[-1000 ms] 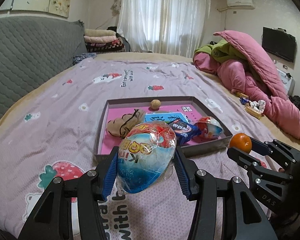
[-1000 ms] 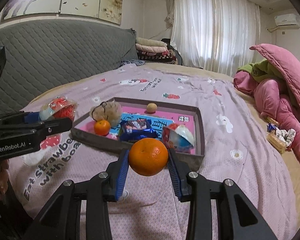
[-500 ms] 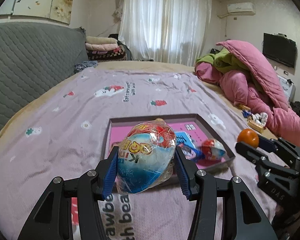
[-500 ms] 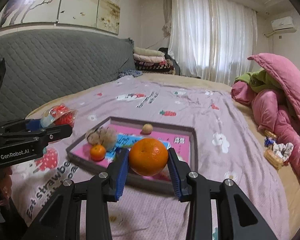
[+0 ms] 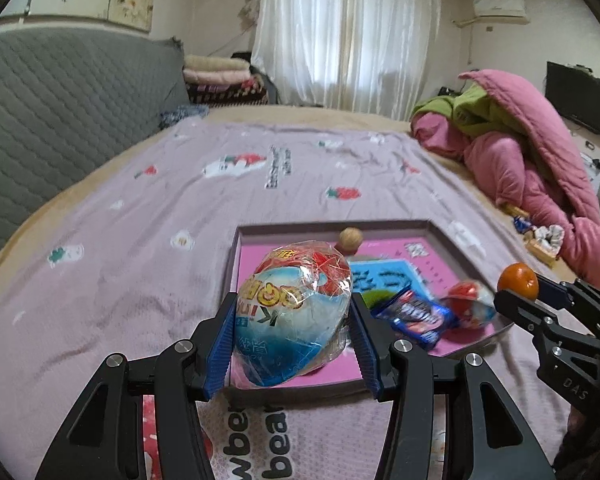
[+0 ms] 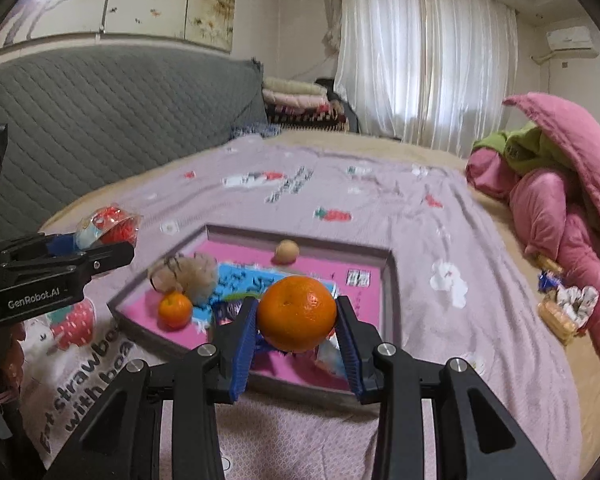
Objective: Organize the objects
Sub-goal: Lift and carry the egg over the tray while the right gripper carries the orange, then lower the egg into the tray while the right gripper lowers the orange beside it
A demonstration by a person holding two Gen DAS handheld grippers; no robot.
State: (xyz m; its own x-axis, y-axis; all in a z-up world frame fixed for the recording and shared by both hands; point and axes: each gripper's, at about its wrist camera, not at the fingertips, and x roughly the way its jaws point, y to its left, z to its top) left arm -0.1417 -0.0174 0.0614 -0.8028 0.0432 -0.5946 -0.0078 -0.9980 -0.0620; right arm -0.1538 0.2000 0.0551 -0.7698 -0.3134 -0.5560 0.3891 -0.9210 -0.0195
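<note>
lilac bedspread (image 5: pixel 140 240) lies open left of, seemingly, the tray's rim (image 5: pixel 236 264).

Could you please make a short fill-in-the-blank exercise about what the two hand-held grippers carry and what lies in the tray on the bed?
1. The right hand-held gripper is shut on an ____.
2. The left hand-held gripper is shut on a wrapped toy ____.
3. The small walnut lies at the tray's ____ edge.
4. The tray's inside floor is ____ in colour.

Missing words: orange; egg; far; pink
</note>
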